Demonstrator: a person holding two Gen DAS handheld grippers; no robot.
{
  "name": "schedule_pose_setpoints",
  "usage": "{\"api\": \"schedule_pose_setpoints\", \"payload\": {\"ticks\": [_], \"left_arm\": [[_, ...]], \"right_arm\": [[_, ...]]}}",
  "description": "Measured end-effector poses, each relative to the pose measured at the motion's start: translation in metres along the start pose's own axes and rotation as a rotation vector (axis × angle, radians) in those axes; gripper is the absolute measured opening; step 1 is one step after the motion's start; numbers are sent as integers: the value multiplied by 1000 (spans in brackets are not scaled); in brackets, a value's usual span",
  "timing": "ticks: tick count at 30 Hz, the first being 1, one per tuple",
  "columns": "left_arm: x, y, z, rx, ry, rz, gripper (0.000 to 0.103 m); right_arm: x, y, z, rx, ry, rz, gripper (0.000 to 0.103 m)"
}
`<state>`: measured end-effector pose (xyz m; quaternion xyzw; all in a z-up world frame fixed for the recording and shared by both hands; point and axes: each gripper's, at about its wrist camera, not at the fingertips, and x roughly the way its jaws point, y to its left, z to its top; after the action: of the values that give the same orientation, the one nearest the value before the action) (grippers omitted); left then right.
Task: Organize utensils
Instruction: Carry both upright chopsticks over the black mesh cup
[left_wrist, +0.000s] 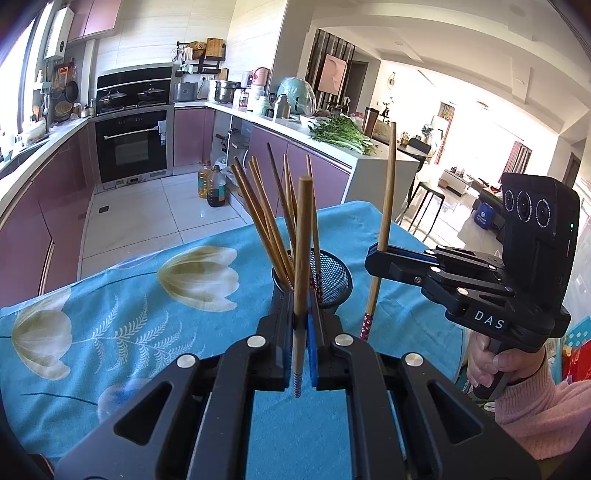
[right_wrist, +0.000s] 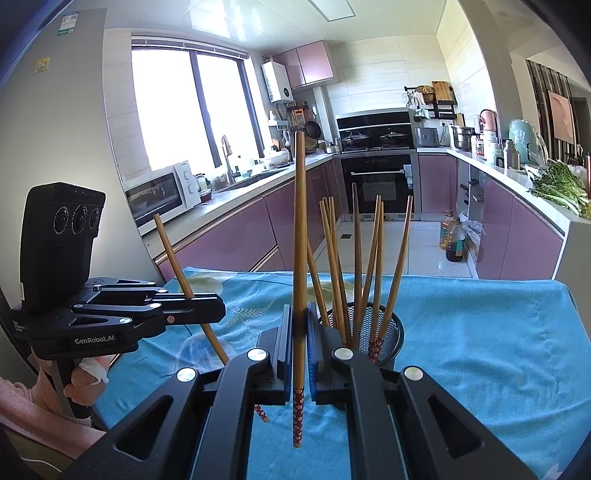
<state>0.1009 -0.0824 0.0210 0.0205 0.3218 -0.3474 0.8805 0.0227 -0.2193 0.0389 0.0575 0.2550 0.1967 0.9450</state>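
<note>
Left gripper (left_wrist: 302, 325) fills the foreground of its own view, fingers (left_wrist: 277, 332) closed on one chopstick (left_wrist: 303, 258), held near upright. Counter, covered by a blue flowered cloth (left_wrist: 147, 295), carries a black mesh cup (left_wrist: 334, 277) near the middle of its far edge. Cup holds a fan of bamboo chopsticks (left_wrist: 266, 221) leaning outward. Right gripper (right_wrist: 300, 354): fingers (right_wrist: 282, 350) clamped on a second chopstick (right_wrist: 300, 240), upright, patterned tip down, just beside the cup, on its right in the left wrist view.
</note>
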Motion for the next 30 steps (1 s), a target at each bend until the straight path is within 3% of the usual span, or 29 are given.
{"api": "schedule_pose_setpoints", "payload": {"ticks": [30], "left_arm": [[-5,-8,39,-13,-86,-47,7]], "right_arm": [[-8,-4,16,-42,-61,14,6]]}}
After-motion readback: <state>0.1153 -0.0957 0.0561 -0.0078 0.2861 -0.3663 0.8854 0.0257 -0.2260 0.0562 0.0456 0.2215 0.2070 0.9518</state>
